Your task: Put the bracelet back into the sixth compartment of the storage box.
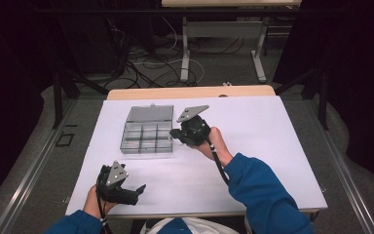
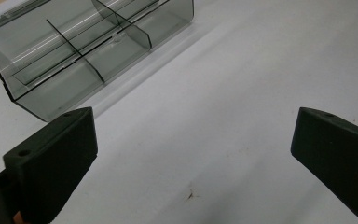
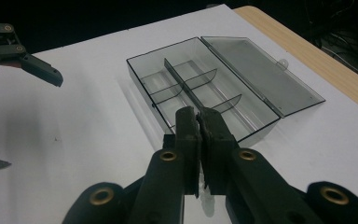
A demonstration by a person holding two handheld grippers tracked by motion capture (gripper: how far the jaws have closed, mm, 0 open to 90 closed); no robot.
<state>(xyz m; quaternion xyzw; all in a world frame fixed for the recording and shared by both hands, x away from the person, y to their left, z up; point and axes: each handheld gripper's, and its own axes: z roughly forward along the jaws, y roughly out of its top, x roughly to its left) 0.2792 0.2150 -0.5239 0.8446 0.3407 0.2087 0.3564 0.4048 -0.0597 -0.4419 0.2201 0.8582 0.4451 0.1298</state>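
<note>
A clear smoky plastic compartment box (image 1: 147, 131) sits on the white table (image 1: 253, 131), a little toward ten o'clock from the table's middle in the high view. Its hinged lid (image 1: 150, 113) is thrown fully back and lies flat on the far side, at twelve o'clock from the tray. The dividers stand in place, and every compartment that can be seen looks empty; no small parts lie on the table around it.

The right gripper (image 1: 177, 132) hovers just beside the box's right-hand edge, at three o'clock from it. In the right gripper view its jaws are pressed together with nothing between them (image 3: 199, 122), their tips pointing at the near wall of the box (image 3: 205, 88). The left gripper (image 1: 135, 192) rests low near the table's front edge, at about seven o'clock from the box and well apart from it. The left gripper view shows its jaws spread wide and empty (image 2: 193, 154), with the box (image 2: 88, 51) off at eleven o'clock.

As a judgement, the opening of the box looks done, since the lid is already laid back. What is left appears to be either filling the compartments or swinging the lid shut again; the pictures show no items to load, so closing seems the likelier remaining step, with the right gripper best placed to do it.
</note>
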